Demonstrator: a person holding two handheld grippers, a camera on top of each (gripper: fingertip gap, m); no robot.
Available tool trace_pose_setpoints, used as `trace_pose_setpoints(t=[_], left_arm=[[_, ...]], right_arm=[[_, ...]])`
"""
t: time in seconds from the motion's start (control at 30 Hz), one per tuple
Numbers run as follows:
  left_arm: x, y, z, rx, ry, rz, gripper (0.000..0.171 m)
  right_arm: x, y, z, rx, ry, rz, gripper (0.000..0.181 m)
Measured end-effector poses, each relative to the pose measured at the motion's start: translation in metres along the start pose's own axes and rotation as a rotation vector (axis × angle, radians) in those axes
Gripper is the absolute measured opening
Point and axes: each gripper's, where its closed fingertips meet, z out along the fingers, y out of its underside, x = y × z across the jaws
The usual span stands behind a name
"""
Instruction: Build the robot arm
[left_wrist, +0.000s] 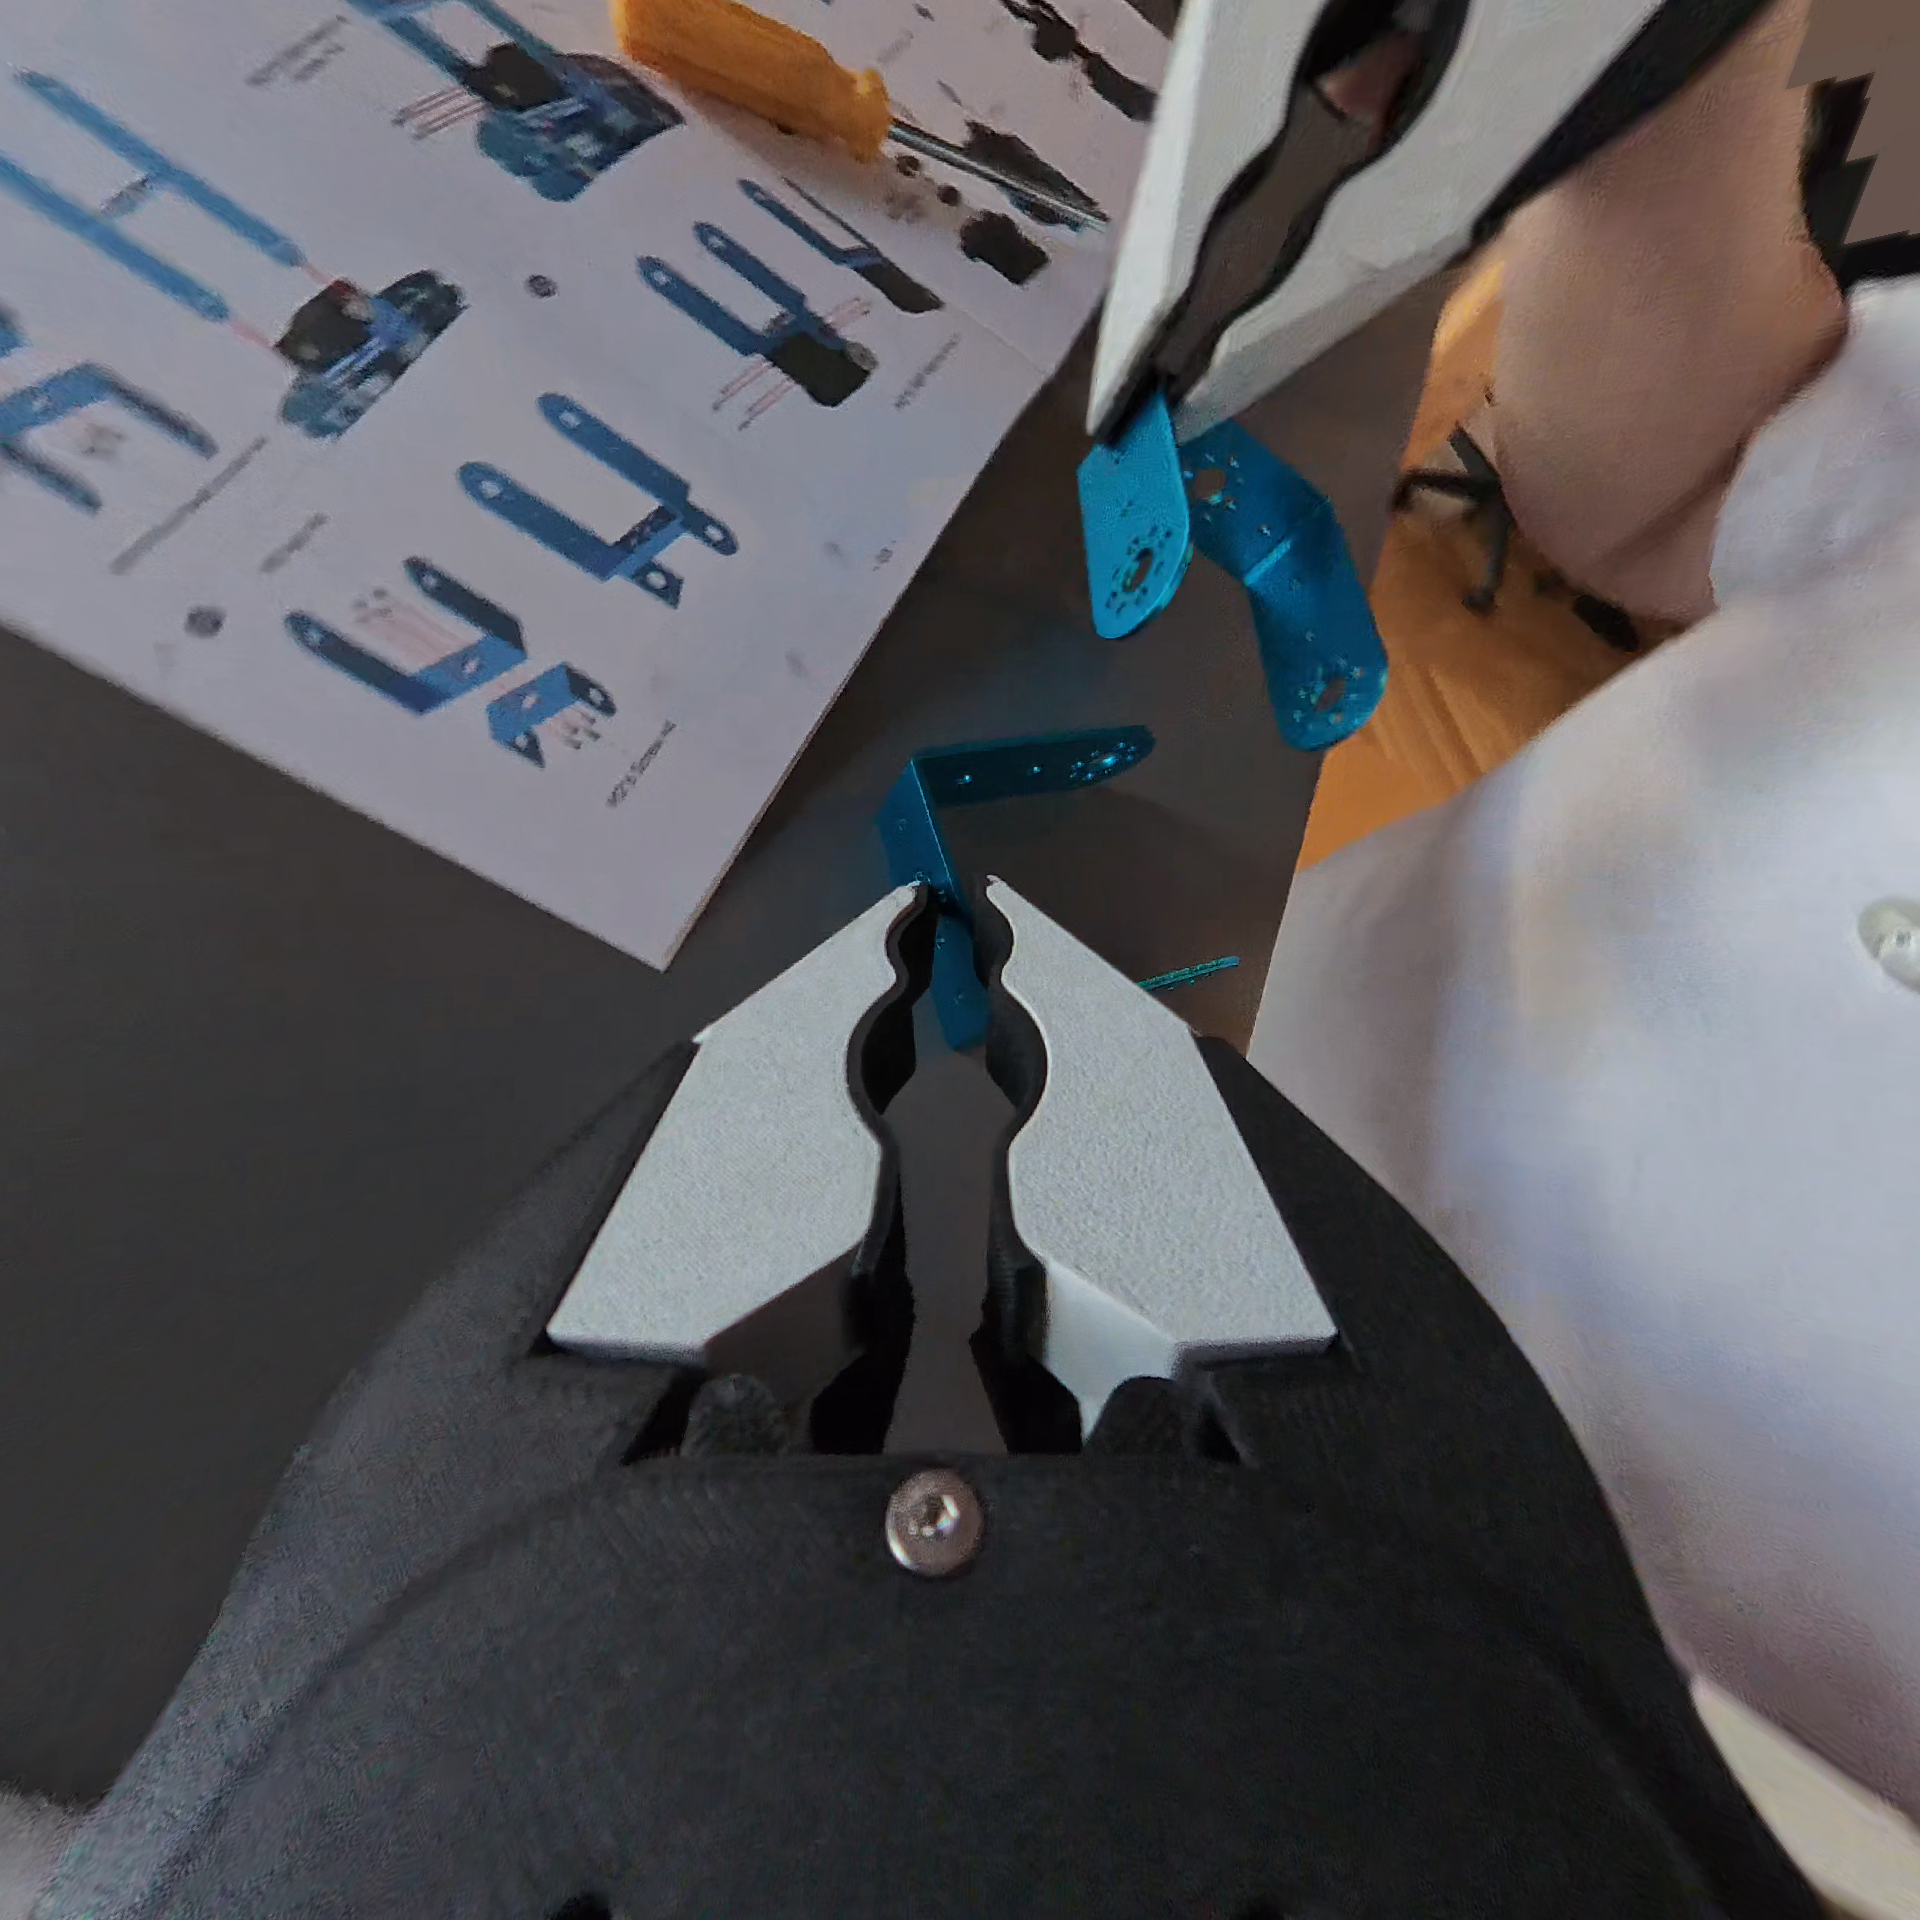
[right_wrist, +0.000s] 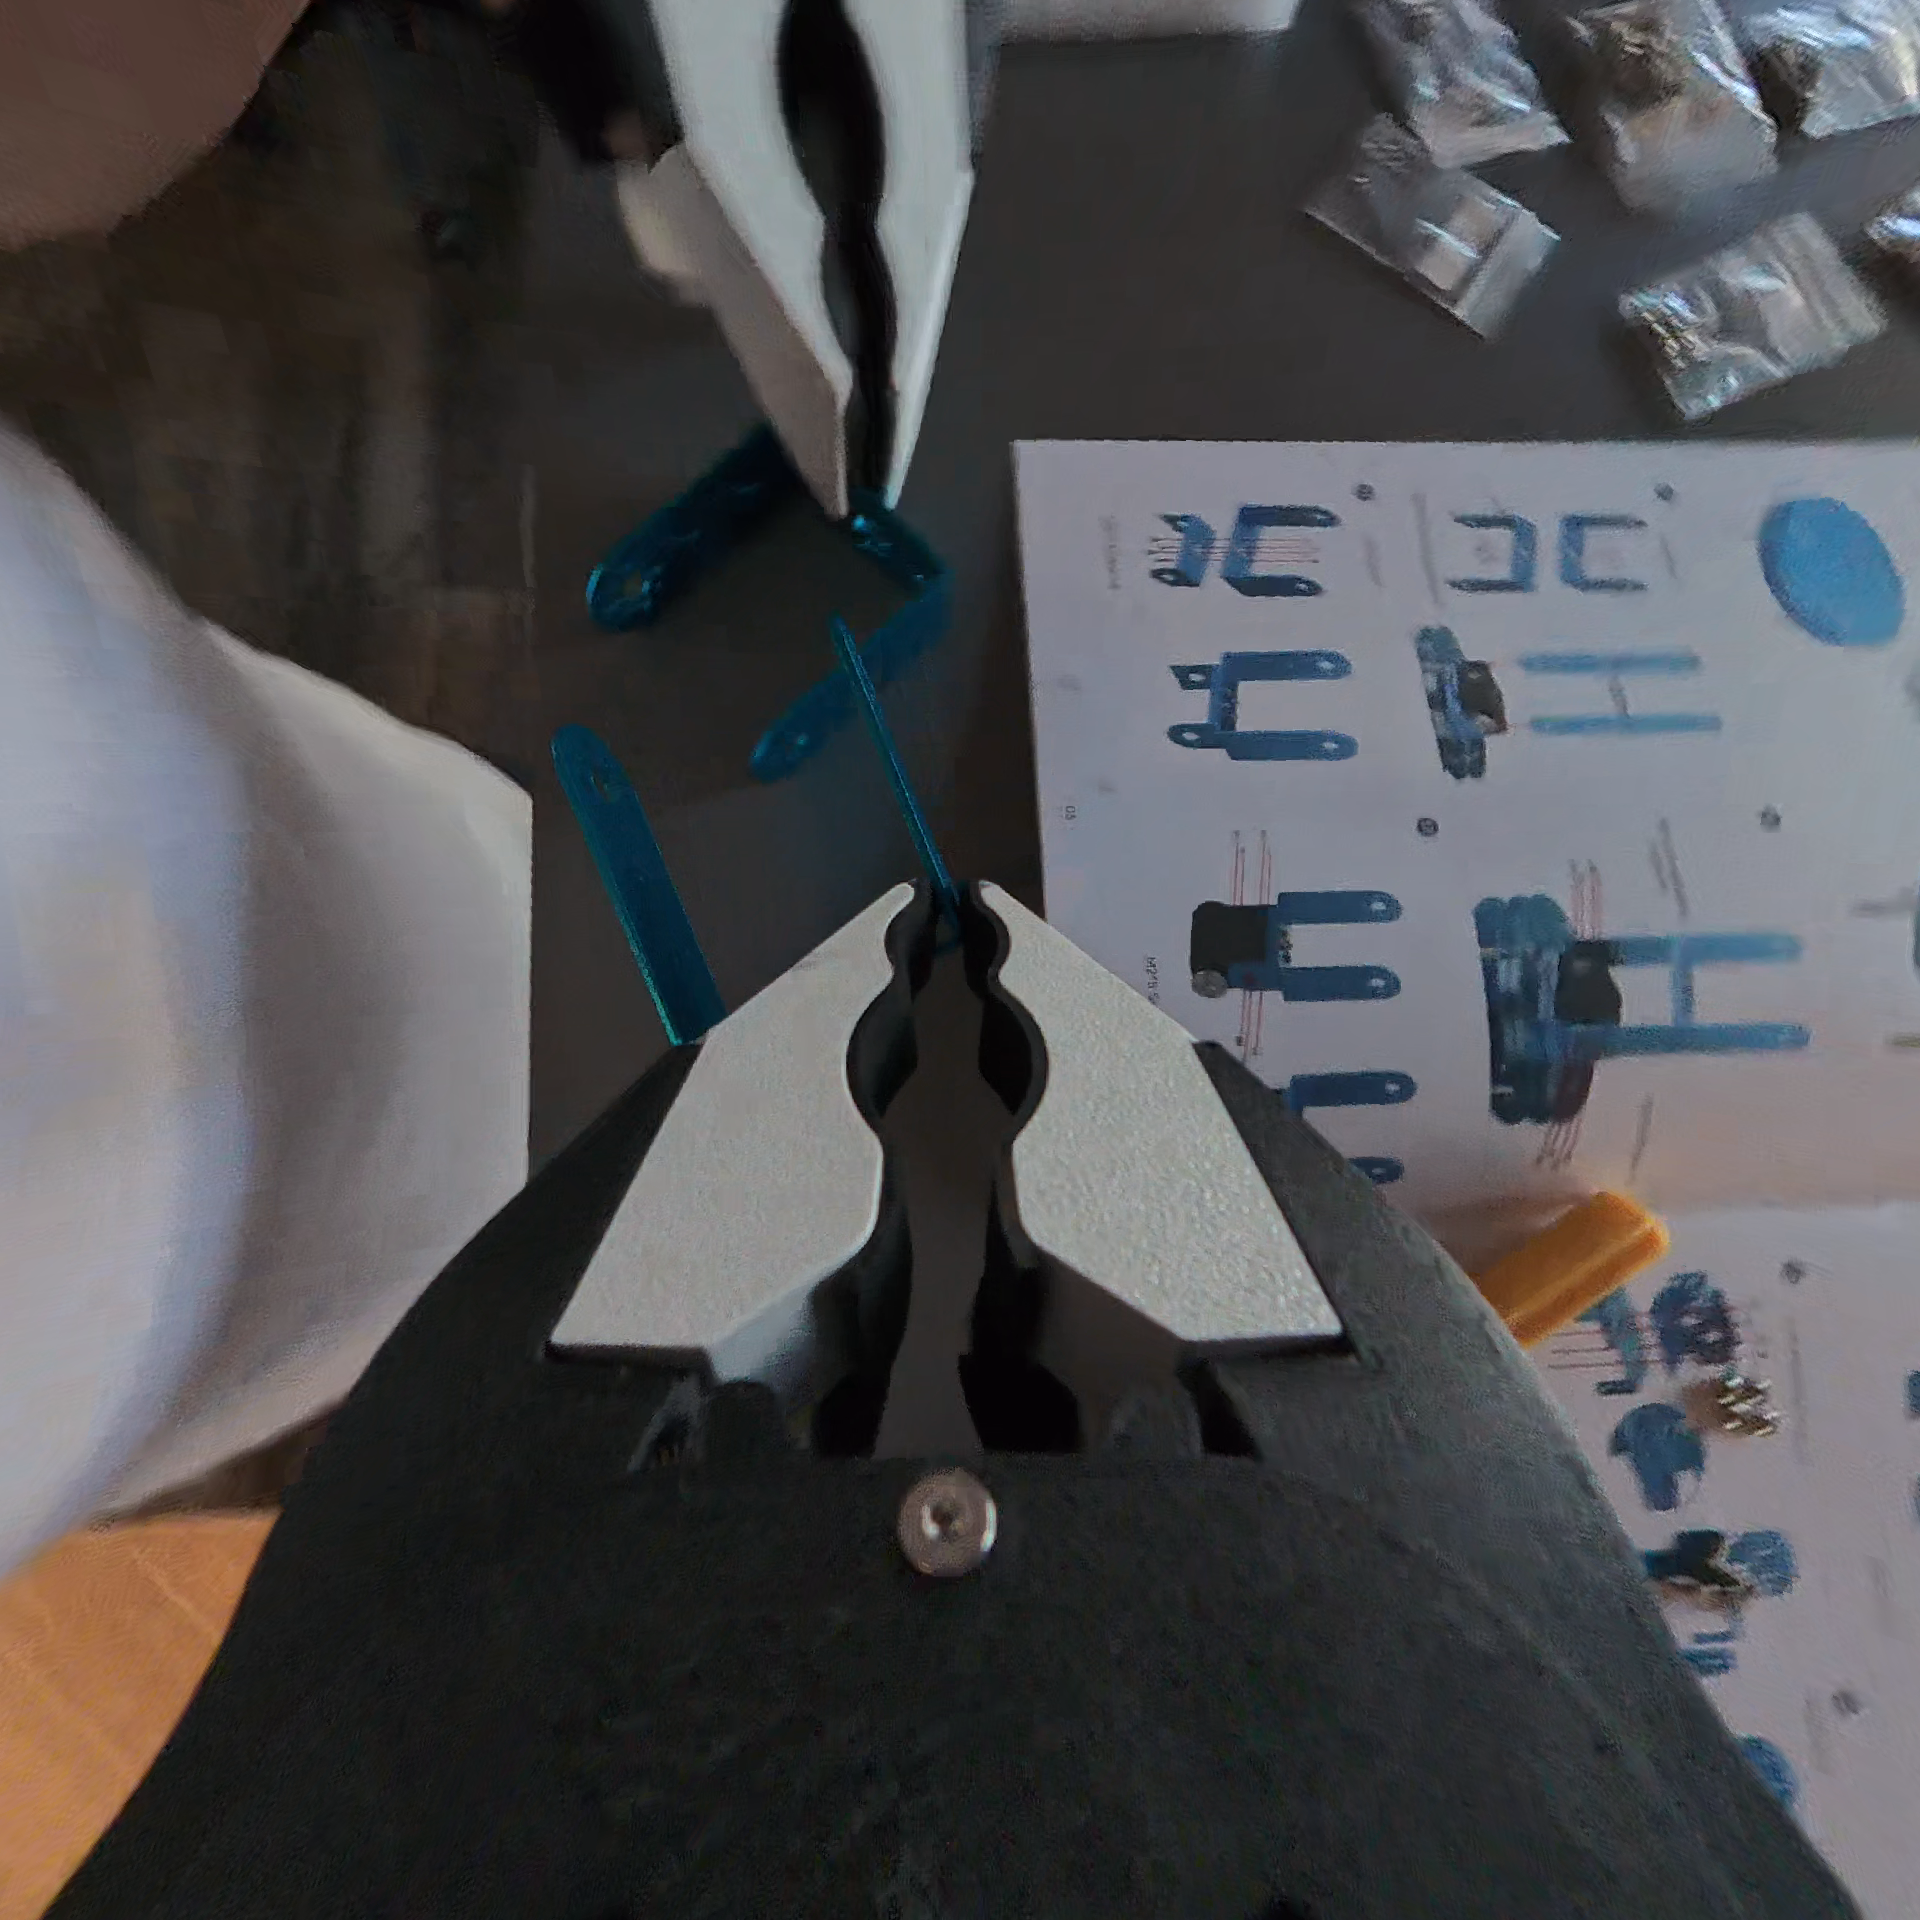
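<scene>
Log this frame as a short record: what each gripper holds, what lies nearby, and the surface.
left gripper: shut on blue bracket
right gripper: shut on second blue bracket
brackets: apart, both above the table
nearby: instruction sheet, orange screwdriver, small bags
surface: dark table
person: white shirt

Left gripper (left_wrist: 954, 885) and right gripper (right_wrist: 945, 888) both clamped, tips facing.

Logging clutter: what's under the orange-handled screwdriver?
The orange-handled screwdriver lies on the printed instruction sheet, small loose screws beside its shaft. The print beneath the handle is hidden.
</scene>
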Motion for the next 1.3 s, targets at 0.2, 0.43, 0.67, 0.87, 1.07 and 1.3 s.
trace_pose_setpoints(t=[0.2,0.43,0.67,0.87,1.07,1.3], left_arm=[[0.0,-0.001,0.001,-0.09,0.142,0.147,0.004],[-0.013,-0.018,-0.009,0.019,0.047,0.005,0.014],[-0.001,-0.024,-0.039,0.439,-0.036,-0.33,0.039],[0.002,-0.007,-0.023,0.334,-0.239,-0.439,0.041],[0.006,0.013,-0.005,0.129,-0.35,-0.424,0.04],[-0.003,0.02,-0.007,0.104,-0.371,-0.435,0.02]], right_arm=[[-0.011,0.007,0.009,-0.066,-0.174,-0.302,0.003],[0.005,0.008,0.024,-0.058,-0.142,-0.181,0.026],[0.007,0.01,-0.021,0.366,-0.037,0.533,0.024],[-0.007,0.014,-0.004,0.257,0.159,0.566,0.028],[-0.022,0.023,0.017,0.177,0.102,0.579,0.026],[-0.015,0.028,0.015,0.216,0.056,0.565,0.011]])
